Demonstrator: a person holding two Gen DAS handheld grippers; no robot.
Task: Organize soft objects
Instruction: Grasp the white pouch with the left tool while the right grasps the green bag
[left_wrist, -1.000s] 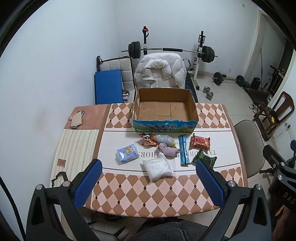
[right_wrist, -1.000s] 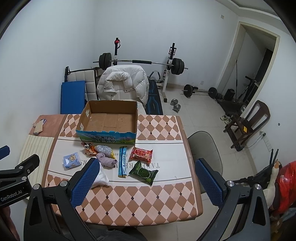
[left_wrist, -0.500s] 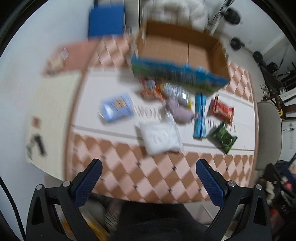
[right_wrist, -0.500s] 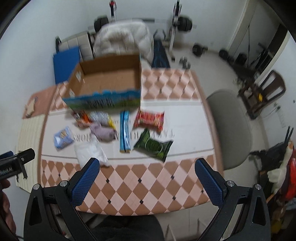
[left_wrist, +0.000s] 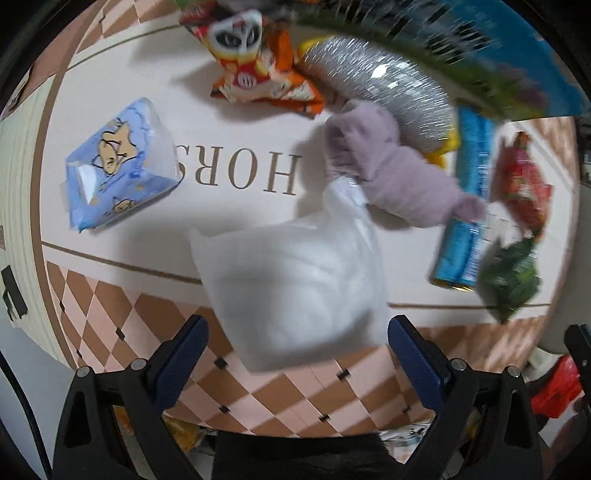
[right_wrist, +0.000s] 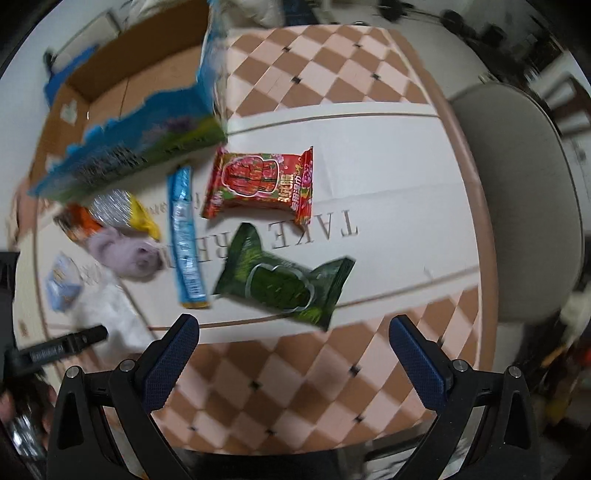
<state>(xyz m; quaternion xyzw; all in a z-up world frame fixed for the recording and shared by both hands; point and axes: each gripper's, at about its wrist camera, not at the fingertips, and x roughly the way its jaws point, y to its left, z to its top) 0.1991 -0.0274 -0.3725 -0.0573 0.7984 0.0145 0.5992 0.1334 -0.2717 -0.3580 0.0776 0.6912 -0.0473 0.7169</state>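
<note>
Pillow (left_wrist: 295, 280) lying just ahead of left gripper (left_wrist: 297, 343), between wide-spread pads, not gripped. Advising: centring over bulk, closing gently. Plush (left_wrist: 391, 173) touching far corner, risking drag. Right gripper (right_wrist: 293, 345) hovering wide, empty; green packet (right_wrist: 284, 282) ahead. Box (right_wrist: 122, 122) farthest.

White pillow bag (left_wrist: 295, 280) lies flat at centre frame; purple plush (left_wrist: 391, 173) slumps at its upper-right corner.
</note>
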